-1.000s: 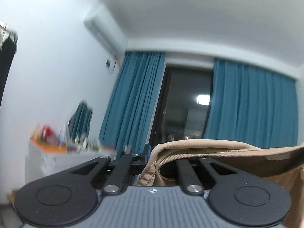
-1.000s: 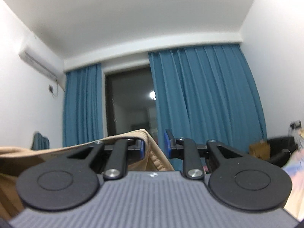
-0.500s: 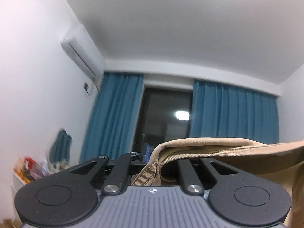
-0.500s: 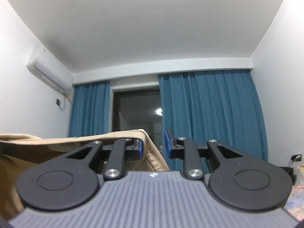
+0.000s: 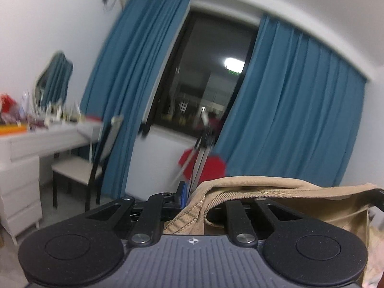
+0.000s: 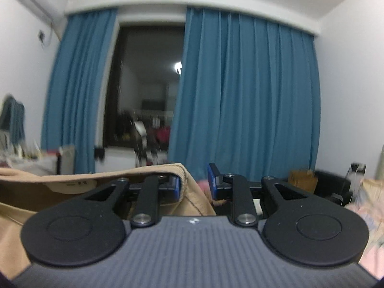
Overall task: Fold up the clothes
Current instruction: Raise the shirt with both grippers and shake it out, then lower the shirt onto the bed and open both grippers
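A tan garment with a ribbed hem hangs stretched between my two grippers, held up in the air. In the left wrist view my left gripper (image 5: 192, 195) is shut on its edge, and the tan garment (image 5: 276, 189) drapes over the right finger and runs off to the right. In the right wrist view my right gripper (image 6: 194, 182) pinches the other end of the tan garment (image 6: 96, 175), which runs off to the left and covers the left finger. The cloth's lower part is out of view.
Blue curtains (image 6: 247, 91) flank a dark window (image 5: 206, 76) ahead. A white dresser (image 5: 21, 165) with clutter and a chair (image 5: 79, 168) stand at the left. A red object (image 5: 211, 165) sits below the window. A black bin (image 6: 333, 187) and pale bedding (image 6: 369, 196) lie right.
Both cameras have tilted down from the ceiling toward the window and furniture. The garment stays held in both grippers.
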`<state>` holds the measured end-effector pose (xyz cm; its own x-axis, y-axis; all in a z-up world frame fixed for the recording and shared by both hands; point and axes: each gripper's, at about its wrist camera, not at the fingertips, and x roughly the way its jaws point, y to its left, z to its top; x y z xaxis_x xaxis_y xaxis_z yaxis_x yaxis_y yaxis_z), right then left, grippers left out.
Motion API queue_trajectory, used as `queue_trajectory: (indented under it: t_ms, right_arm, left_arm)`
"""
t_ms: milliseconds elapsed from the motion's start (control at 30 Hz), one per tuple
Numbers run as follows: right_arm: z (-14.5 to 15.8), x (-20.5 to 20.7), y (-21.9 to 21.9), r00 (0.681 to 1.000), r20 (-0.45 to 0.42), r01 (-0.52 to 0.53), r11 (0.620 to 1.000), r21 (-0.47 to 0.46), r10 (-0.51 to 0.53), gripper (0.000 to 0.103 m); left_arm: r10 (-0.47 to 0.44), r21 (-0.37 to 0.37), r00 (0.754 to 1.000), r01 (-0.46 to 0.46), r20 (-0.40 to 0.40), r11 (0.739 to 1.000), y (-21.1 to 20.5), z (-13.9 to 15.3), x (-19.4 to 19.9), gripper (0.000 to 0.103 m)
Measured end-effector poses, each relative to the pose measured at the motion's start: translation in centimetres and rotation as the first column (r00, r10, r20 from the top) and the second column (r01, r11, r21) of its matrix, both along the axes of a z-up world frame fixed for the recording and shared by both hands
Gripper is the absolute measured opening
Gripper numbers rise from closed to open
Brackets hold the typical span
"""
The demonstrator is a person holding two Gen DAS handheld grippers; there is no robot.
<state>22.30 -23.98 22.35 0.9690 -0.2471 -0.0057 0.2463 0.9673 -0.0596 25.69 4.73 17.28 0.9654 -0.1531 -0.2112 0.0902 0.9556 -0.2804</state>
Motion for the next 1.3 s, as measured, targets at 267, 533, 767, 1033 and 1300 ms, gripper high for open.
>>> queue_trajectory:
  t_ms: [267, 533, 767, 1033, 1300]
  right_arm:
    - [-23.3, 18.1, -3.9, 0.953, -0.302, 0.023, 0.996, 0.088, 0.005, 0.024]
    - [-34.1, 25.1, -4.9, 0.877, -0.472, 0.011, 0.979, 0.205, 0.089, 0.030]
    - [-32.8, 24.6, -4.7, 0.801, -0.571, -0.070, 0.975, 0.211, 0.181, 0.061]
    - [-25.8, 16.6, -3.2, 0.808, -0.523, -0.146, 0.953, 0.266, 0.270, 0.087]
    - [-21.6, 1.0, -1.7, 0.879, -0.380, -0.160, 0.930, 0.332, 0.287, 0.087]
  left_arm:
    - [0.018, 0.135, 0.957, 0.022, -0.288, 0.991, -3.8, -23.6, 19.5, 0.016]
    - [0.005, 0.217, 0.886, 0.108, -0.464, 0.970, -4.0, -35.6, 29.0, 0.027]
    - [-0.011, 0.335, 0.888, 0.185, -0.460, 0.924, -4.6, -33.9, 26.9, 0.090]
    - [-0.066, 0.350, 0.903, 0.230, -0.424, 0.908, -4.2, -24.4, 16.6, 0.100]
    - [-0.122, 0.254, 0.938, 0.212, -0.326, 0.944, 0.1, -17.6, -1.2, 0.102]
